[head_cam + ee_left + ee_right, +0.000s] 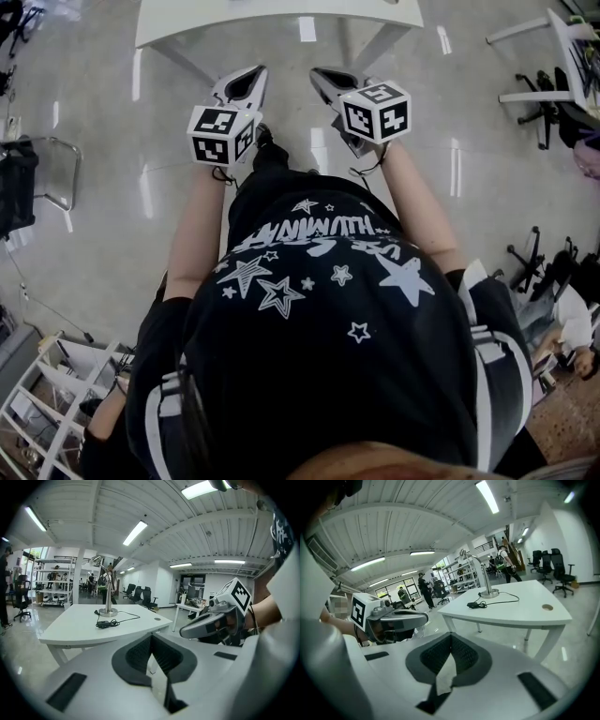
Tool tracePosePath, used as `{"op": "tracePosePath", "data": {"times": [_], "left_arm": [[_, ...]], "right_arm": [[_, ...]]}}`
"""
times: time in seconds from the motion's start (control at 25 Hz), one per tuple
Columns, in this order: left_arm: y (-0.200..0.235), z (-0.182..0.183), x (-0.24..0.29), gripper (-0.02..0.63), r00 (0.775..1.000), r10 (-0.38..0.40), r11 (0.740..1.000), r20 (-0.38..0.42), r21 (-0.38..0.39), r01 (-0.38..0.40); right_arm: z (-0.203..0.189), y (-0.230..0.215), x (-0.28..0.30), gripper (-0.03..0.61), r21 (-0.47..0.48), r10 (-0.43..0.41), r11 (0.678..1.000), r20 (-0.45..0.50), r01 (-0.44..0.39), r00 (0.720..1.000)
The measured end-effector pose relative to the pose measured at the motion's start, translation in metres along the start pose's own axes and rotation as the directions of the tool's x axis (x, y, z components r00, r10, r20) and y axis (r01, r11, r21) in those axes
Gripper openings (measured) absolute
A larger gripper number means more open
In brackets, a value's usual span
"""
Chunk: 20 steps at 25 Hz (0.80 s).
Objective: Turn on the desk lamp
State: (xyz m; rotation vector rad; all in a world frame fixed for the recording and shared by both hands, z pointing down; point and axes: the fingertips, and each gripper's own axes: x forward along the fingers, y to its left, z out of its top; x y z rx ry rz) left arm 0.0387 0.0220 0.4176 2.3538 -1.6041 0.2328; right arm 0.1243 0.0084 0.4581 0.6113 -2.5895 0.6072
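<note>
We hold the left tool [151,636] and the right tool [451,636] pressed together and empty, well apart from the white counter [75,627]. The desk lamp [108,603] stands on it, untouched. We judge the whole task is left: approach, then switch it on.

White surface [70,629] ahead of me, curved front edge, white legs, standing on a glossy grey floor [94,187]. On top, twd the far side: desk lamp [108,603], upright on its round metal base. Just in front of that base lies a black cable [107,624], bunched up w/ a plug block, one loose run curving off beside it. Near the front corner, well apart from the lamp, a small round cable hole [157,618].
</note>
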Motion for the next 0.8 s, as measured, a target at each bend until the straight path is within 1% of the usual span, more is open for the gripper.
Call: {"op": "tracePosePath", "data": {"times": [0.16,0.44,0.8], "left_arm": [[-0.01,-0.004,-0.007,0.009,1.0,0.008,1.0,0.003,-0.006,-0.007],[-0.027,-0.018,-0.005,0.009,1.0,0.011,1.0,-0.007,-0.018,-0.011],[-0.033,-0.021,0.0,0.009,1.0,0.006,1.0,-0.011,-0.021,-0.006]], "right_arm": [[-0.008,0.007,-0.009,0.005,-0.017,0.005,1.0,-0.005,-0.006,1.0],[-0.024,0.003,-0.021,0.005,-0.014,0.004,1.0,-0.008,-0.005,1.0],[-0.021,-0.004,-0.029,0.005,-0.002,-0.021,1.0,0.027,0.021,0.999]]}}
